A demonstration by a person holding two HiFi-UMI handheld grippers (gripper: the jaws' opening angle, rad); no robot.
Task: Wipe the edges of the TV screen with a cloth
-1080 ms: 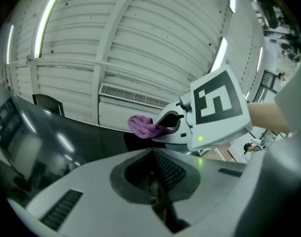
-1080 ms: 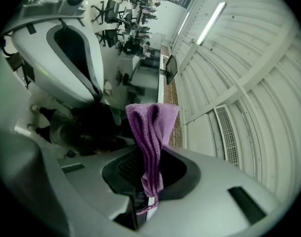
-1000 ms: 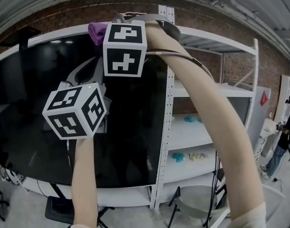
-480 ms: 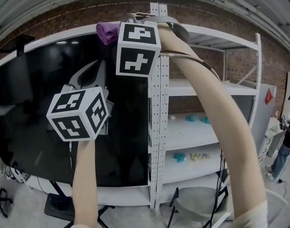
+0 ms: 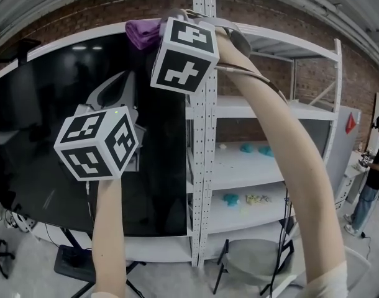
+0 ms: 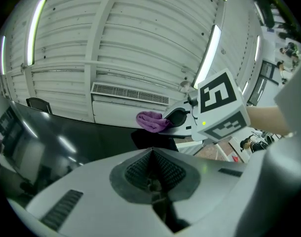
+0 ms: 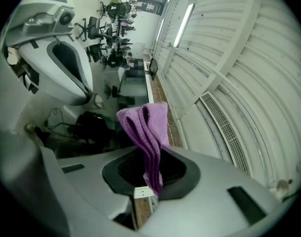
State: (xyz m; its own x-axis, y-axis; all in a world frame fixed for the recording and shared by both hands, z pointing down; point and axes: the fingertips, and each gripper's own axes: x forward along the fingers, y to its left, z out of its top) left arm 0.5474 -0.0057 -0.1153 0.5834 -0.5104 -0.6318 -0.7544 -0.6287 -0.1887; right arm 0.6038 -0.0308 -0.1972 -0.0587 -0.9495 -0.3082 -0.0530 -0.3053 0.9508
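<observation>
A big black TV screen fills the left of the head view. A folded purple cloth lies against its top edge, close to the top right corner. My right gripper is raised there and is shut on the cloth. In the right gripper view the cloth stands up out of the closed pads of the right gripper. My left gripper hangs lower in front of the screen, shut and empty. In the left gripper view the left gripper points up at the cloth and the dark screen.
A white metal shelf rack stands right beside the TV's right edge, with small teal items on its boards. A grey chair sits below it. A person stands at the far right. The TV stand base rests on the floor.
My right gripper has slid the purple cloth to the right along the TV's top edge, closer to the top right corner. The left gripper has kept about the same place.
</observation>
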